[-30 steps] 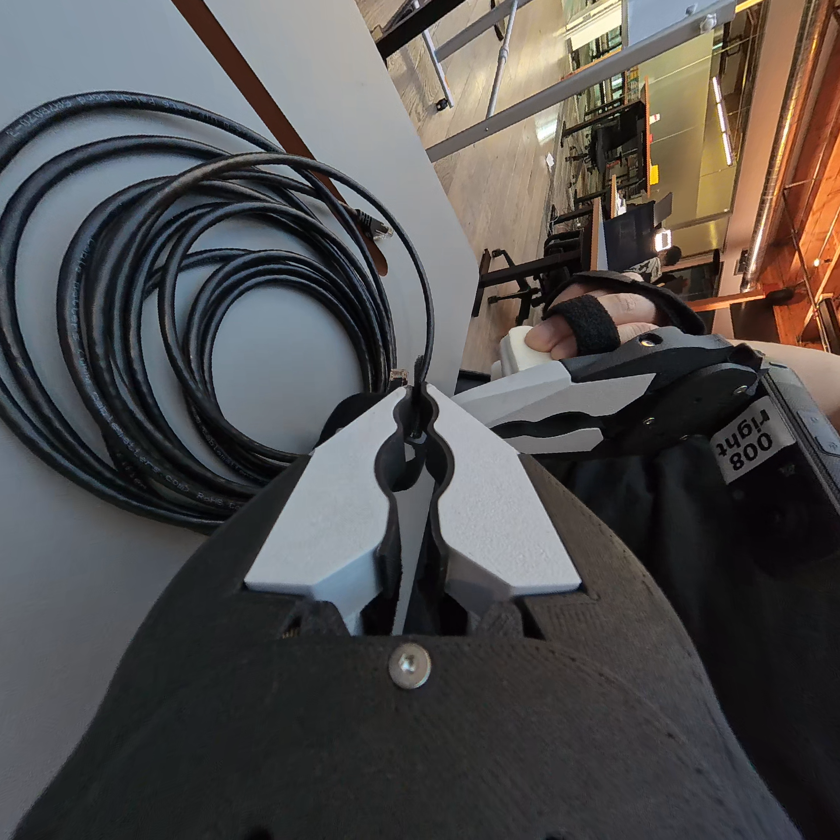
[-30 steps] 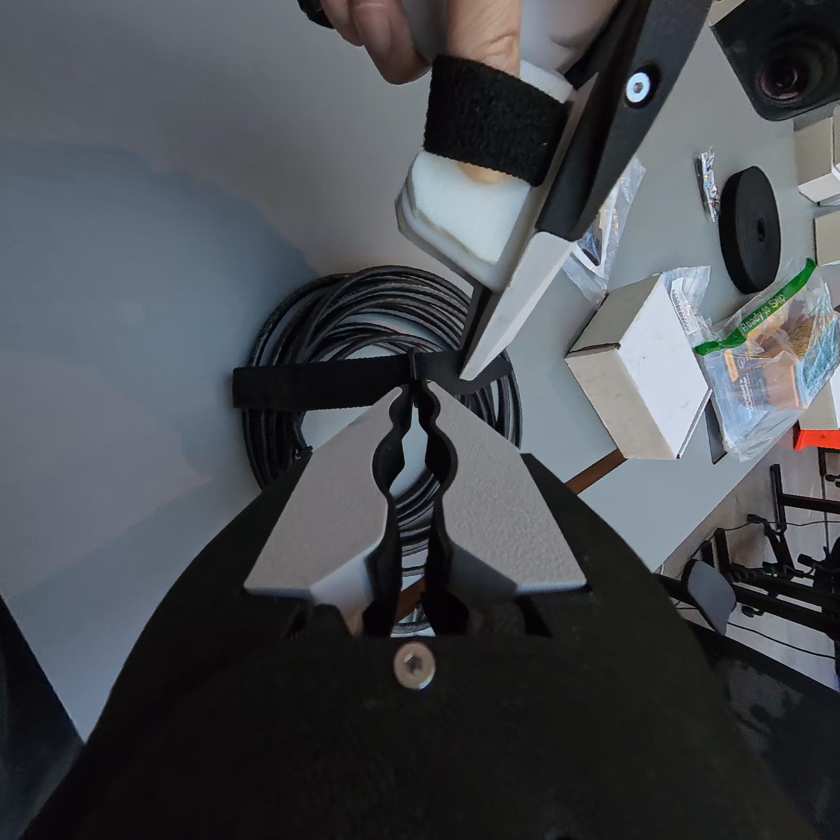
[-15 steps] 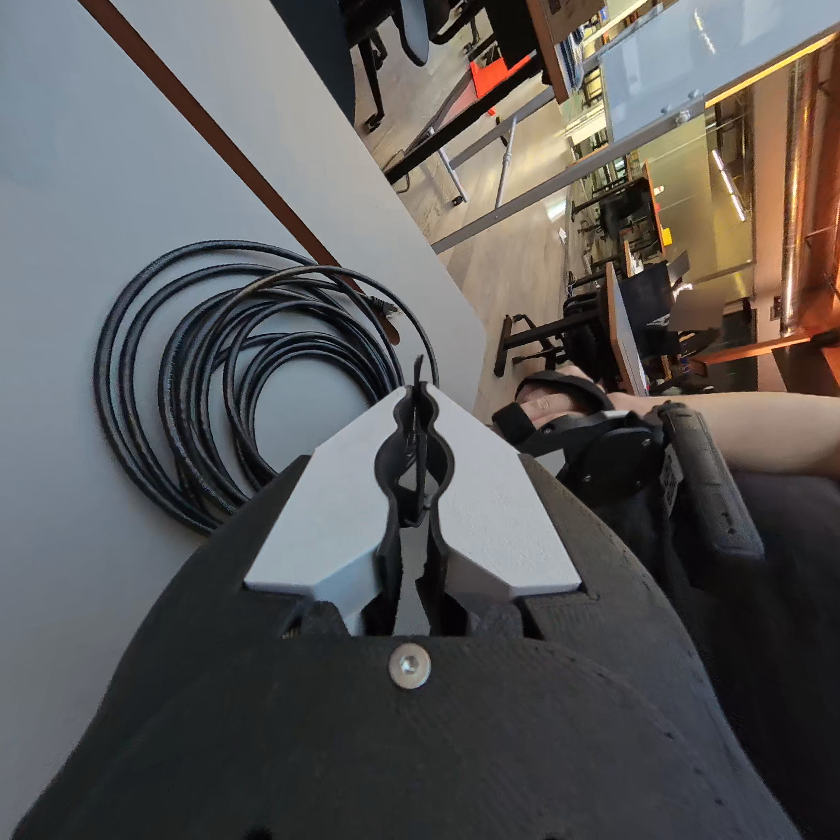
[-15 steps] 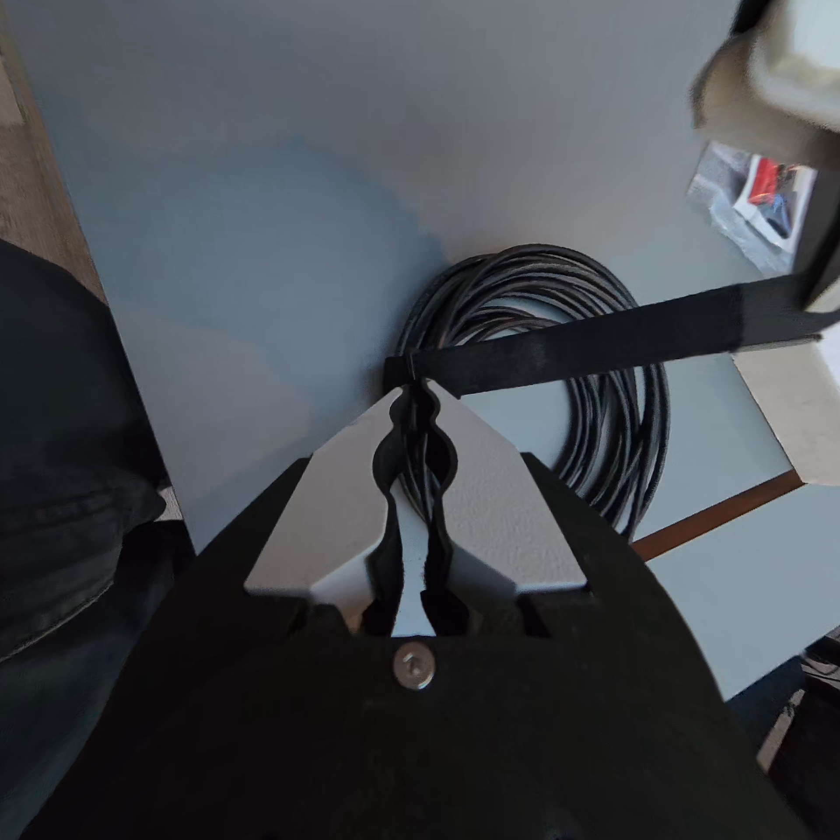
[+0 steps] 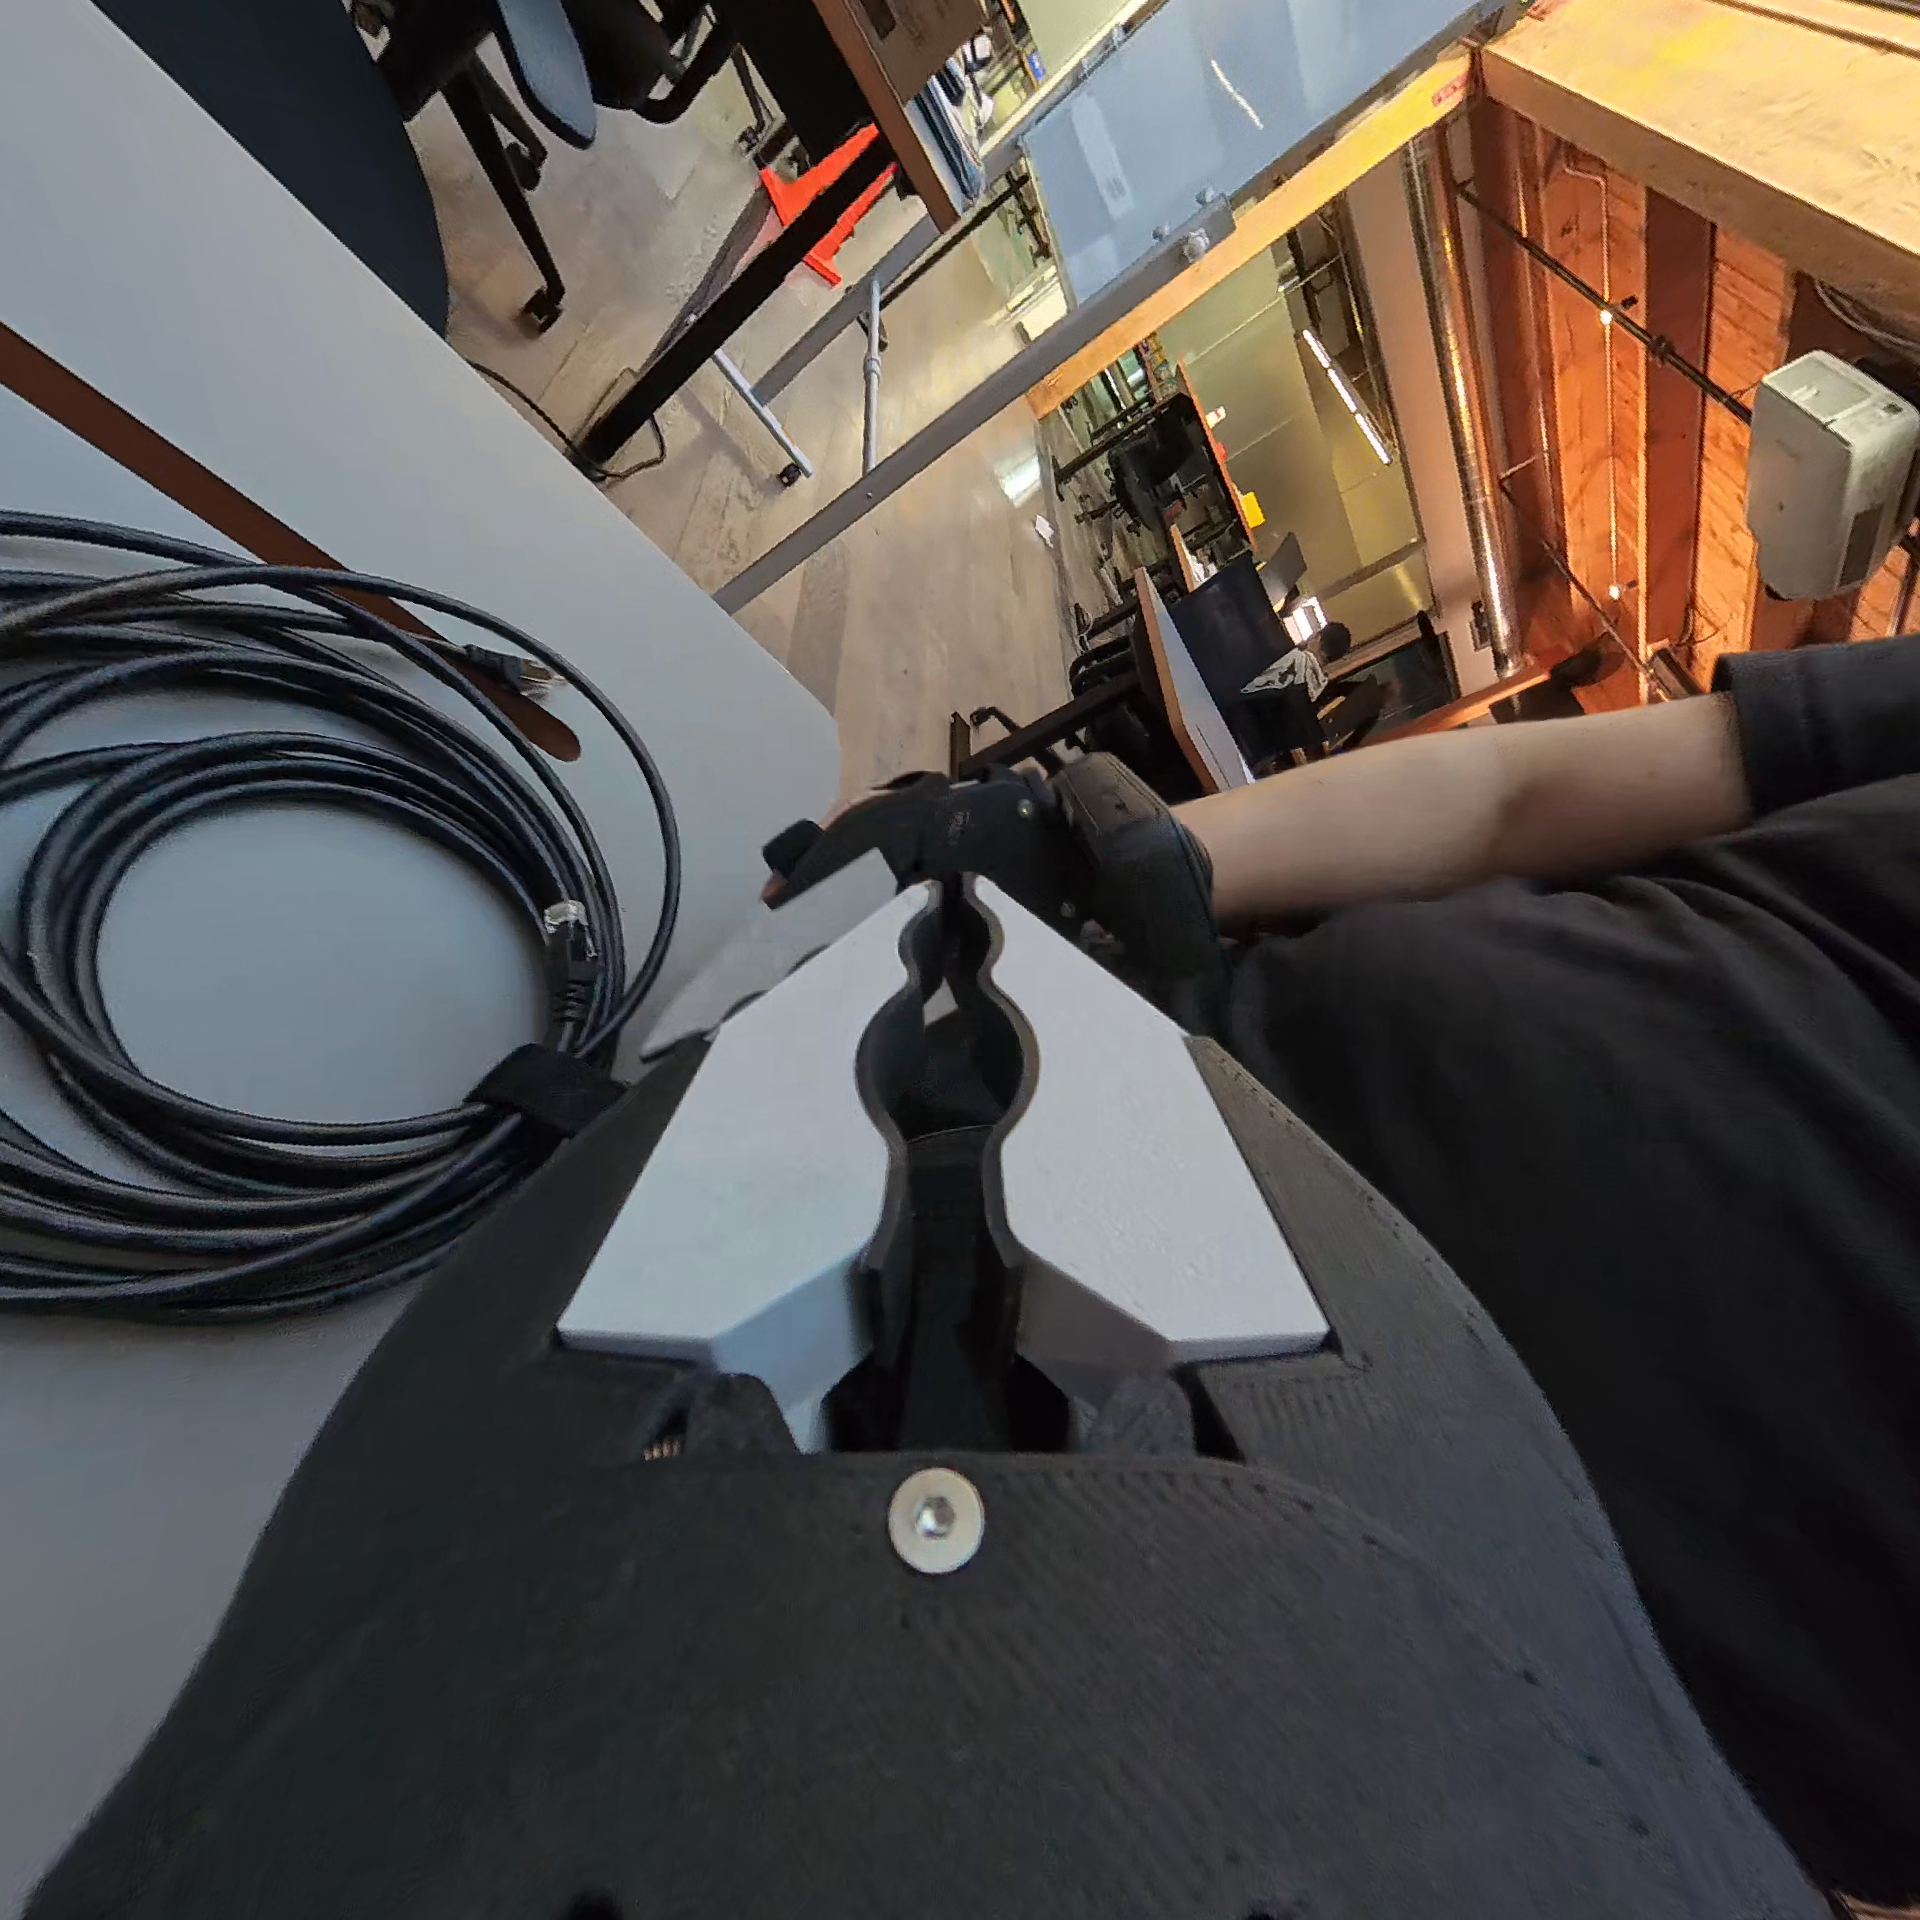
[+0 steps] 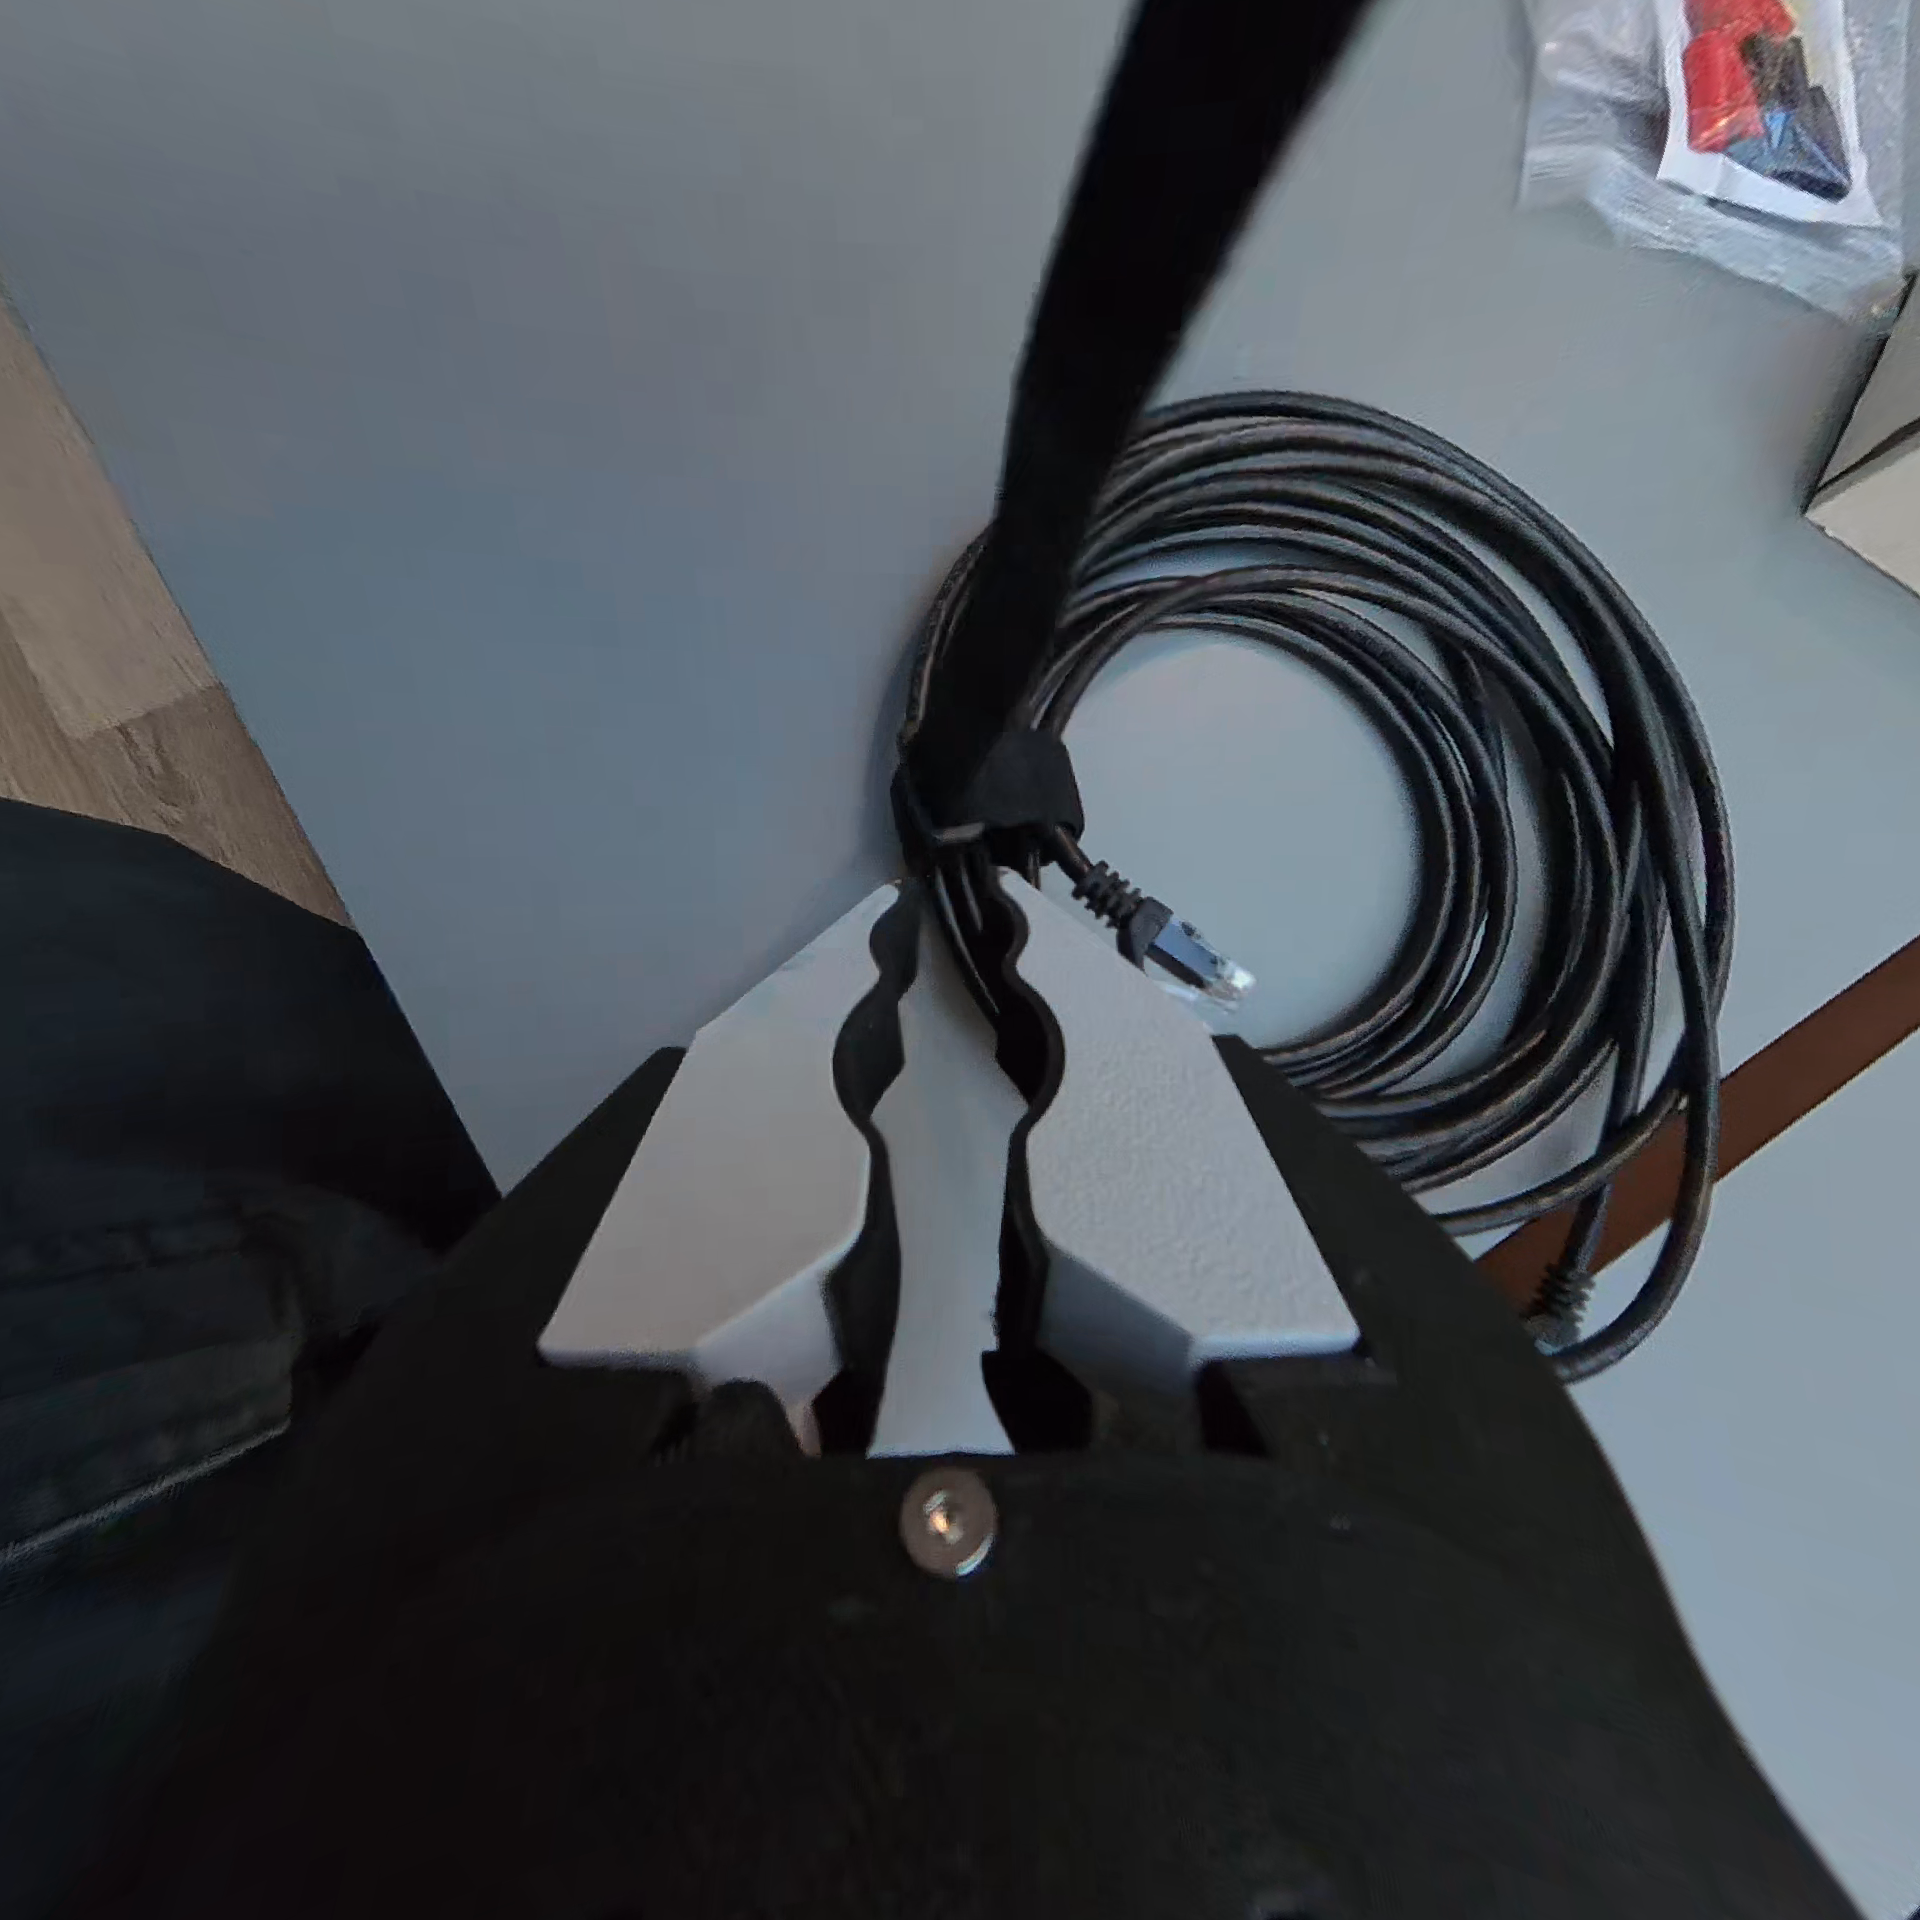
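Near the tabletop [image 6: 520,416] edge closest to the person, a coiled black ethernet cable [image 6: 1455,810] lies flat, bound at one spot by a black hook-and-loop strap [image 6: 1023,784]. The right hand-held gripper [image 6: 951,904] has its jaws closed onto the cable strands just below that wrap. The left hand-held gripper [image 5: 951,904] is clamped on the strap's free tail, which runs taut up out of the right wrist view. One clear-tipped plug [image 6: 1184,956] sticks out beside the right jaw.

Risks, as I judge them: the strap may slip from the left jaws under tension, or the pull may drag the coil toward the edge and loosen its loops.

How much strap is pinched is hidden between the jaws. The coil's far side is cut off in the left wrist view, and a clear plastic bag [image 6: 1704,135] near the far corner is only partly in frame.
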The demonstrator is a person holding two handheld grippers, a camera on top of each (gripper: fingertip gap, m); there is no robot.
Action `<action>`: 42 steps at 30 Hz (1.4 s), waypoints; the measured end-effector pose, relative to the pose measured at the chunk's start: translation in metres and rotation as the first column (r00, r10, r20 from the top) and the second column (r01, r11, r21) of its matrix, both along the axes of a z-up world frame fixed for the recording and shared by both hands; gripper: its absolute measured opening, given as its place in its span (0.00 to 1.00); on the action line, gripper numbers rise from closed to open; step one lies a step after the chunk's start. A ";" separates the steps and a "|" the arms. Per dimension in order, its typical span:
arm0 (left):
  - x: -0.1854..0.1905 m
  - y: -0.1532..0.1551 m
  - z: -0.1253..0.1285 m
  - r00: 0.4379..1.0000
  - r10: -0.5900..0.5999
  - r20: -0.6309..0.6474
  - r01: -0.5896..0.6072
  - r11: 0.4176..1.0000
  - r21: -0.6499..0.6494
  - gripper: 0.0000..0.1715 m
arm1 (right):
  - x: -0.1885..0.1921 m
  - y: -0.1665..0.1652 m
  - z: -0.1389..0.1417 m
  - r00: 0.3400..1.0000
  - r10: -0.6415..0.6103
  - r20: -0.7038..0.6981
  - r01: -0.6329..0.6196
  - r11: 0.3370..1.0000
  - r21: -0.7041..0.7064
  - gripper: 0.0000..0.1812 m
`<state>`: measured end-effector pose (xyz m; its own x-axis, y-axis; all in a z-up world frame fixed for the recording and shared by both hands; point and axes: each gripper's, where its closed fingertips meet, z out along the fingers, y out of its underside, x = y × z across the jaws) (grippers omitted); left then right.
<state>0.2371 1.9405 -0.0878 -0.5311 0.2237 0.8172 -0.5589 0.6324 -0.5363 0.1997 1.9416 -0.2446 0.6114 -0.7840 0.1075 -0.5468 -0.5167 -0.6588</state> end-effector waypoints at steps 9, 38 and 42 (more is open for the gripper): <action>-0.059 0.056 -0.009 0.999 0.004 -0.053 -0.004 1.000 0.001 0.00 | -0.014 0.009 0.017 0.999 0.048 -0.023 -0.042 0.976 0.212 0.14; -0.079 0.074 0.000 0.989 0.146 0.025 -0.146 0.989 -0.024 0.00 | 0.014 0.018 0.000 0.935 0.269 0.231 -0.204 0.941 -0.268 0.21; -0.064 0.067 0.018 0.987 0.157 0.041 -0.154 0.986 -0.058 0.00 | 0.015 0.007 -0.007 0.957 0.213 0.197 -0.152 0.947 -0.282 0.29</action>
